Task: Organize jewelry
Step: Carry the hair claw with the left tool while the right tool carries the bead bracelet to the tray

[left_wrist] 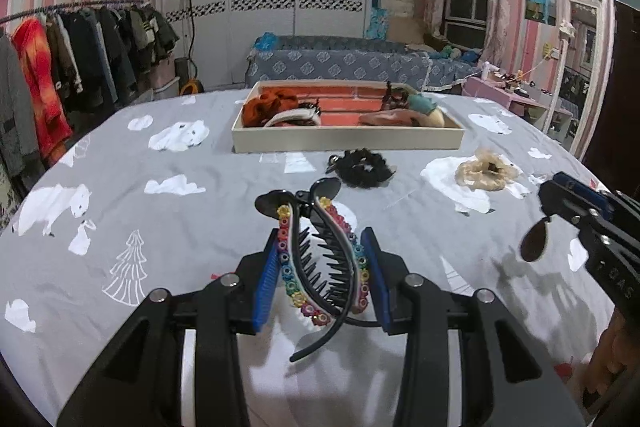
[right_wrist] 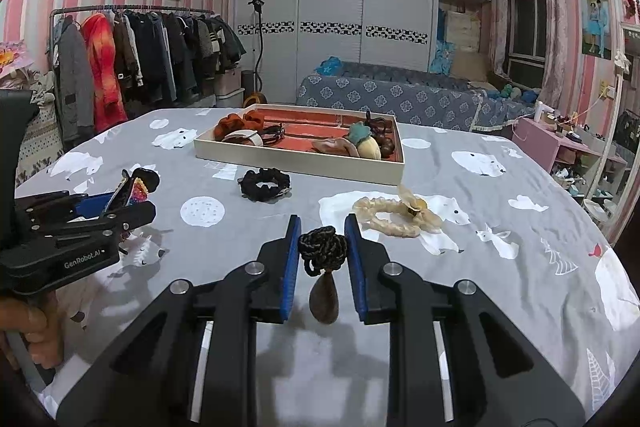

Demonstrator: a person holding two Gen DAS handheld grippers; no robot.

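- The bed cover (left_wrist: 224, 235) is soft grey cloth printed with white bears and trees; it serves as the work surface, so everything small lies loose on it
- The tray (right_wrist: 296, 163), at 12 o'clock from both cameras, is a shallow cream-walled box with a red ribbed lining; several hair pieces already lie inside, so it looks like the place where things get sorted
- The cream scrunchie (right_wrist: 394, 217), gauzy and braided, lies at 1 o'clock of the right gripper, not yet collected
- The black scrunchie (left_wrist: 362, 169), frilled fabric, rests just short of the tray's near wall, also waiting
- The left gripper (left_wrist: 322, 277) is closed around the banana clip (left_wrist: 320, 259), its blue pads pressing the curved sides, lifted above the cloth; the clip is hard black plastic with long teeth and rows of rainbow bead flowers
- The right gripper (right_wrist: 323, 267) pinches the knotted pendant (right_wrist: 323, 267) by its dark braided cord knot, and the smooth brown teardrop hangs free below, probably for carrying to the tray
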